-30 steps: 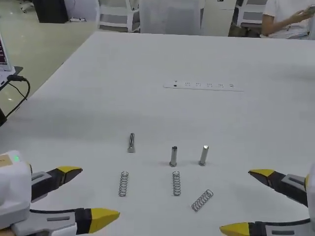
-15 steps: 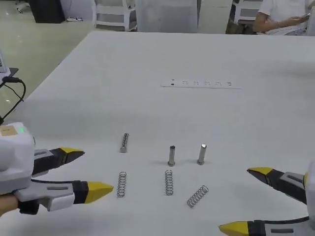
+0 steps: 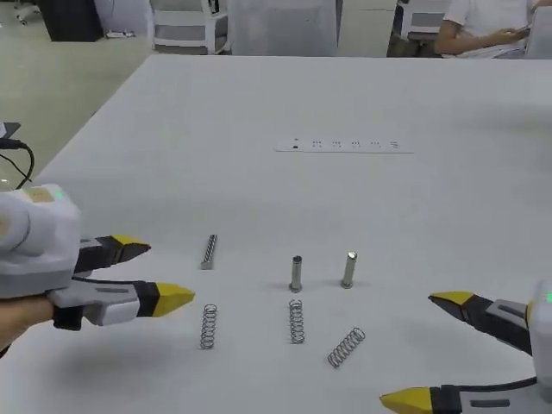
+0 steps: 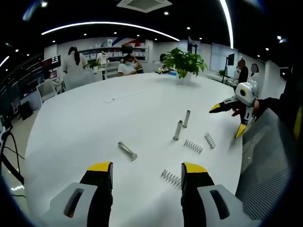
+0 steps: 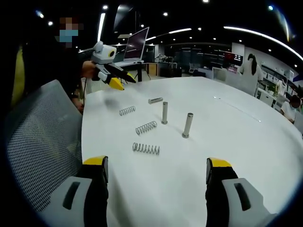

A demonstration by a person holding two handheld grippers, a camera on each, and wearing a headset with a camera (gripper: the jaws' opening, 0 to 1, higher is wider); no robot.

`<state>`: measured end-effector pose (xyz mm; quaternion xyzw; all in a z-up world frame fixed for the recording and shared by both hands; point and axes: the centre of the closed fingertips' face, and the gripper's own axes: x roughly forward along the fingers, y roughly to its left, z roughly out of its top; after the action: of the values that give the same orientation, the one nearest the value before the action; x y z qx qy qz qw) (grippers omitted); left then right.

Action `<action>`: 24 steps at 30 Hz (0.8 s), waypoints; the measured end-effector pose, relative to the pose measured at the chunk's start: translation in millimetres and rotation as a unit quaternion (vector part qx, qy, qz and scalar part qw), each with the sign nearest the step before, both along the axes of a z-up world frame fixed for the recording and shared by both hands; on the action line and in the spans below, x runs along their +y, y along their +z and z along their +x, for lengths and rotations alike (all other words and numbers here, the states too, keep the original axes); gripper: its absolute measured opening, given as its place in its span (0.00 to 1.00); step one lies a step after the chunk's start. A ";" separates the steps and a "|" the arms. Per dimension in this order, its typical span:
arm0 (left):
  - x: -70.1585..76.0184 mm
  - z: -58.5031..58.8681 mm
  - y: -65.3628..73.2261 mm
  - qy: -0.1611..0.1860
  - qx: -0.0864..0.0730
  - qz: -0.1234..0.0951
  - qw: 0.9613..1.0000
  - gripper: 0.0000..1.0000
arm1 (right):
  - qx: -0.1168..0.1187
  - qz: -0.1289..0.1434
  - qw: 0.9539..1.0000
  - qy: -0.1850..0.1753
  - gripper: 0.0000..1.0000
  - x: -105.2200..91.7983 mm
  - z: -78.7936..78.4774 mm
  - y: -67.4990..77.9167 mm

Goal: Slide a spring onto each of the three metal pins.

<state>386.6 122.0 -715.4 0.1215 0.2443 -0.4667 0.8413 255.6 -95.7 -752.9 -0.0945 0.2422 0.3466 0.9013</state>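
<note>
left pin (image 3: pixel 209 252): lying flat on the white table (image 3: pixel 259 112)
middle pin (image 3: pixel 296 272), right pin (image 3: pixel 348 269): upright, bare
left spring (image 3: pixel 208 326), middle spring (image 3: pixel 297 321), right spring (image 3: pixel 347 347): lying loose, nearer the person than the pins
left gripper (image 3: pixel 170 273): jaws apart, empty, near left spring
right gripper (image 3: pixel 407 349): jaws apart, empty, right of right spring

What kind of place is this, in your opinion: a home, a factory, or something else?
Probably an open-plan office or lab, not a home. A large white table has office chairs at its far end, a potted plant stands on it, and other people sit beyond.
</note>
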 end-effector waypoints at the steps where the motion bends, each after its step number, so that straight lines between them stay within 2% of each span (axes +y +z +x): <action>1: -1.5 2.4 0.3 0.000 0.001 0.000 1.000 0.52 | 0.000 0.000 1.000 -0.001 0.84 -0.2 0.0 -0.1; 7: -6.1 15.0 -1.7 0.000 -0.005 0.016 1.000 0.46 | 0.002 -0.002 1.000 0.000 0.84 0.3 -0.5 -1.1; 12: -14.8 25.6 -2.2 0.000 -0.005 0.024 1.000 0.42 | 0.003 -0.002 1.000 0.002 0.84 0.6 -0.9 -1.7; 16: -22.9 33.6 -2.1 0.000 -0.007 0.031 0.999 0.35 | 0.005 -0.002 1.000 0.004 0.84 1.2 -1.4 -2.7; 21: -30.2 39.8 -7.2 0.004 0.002 0.032 0.999 0.30 | 0.004 -0.002 1.000 0.003 0.84 0.7 -1.0 -2.3; 24: -35.3 42.9 -12.3 0.005 0.005 0.041 0.999 0.27 | 0.005 -0.002 1.000 0.003 0.84 0.4 -0.9 -2.7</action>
<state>429.5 86.7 -727.7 0.1522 0.2675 -0.4531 0.8367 254.7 -95.3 -755.7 -0.0952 0.2468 0.3490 0.8990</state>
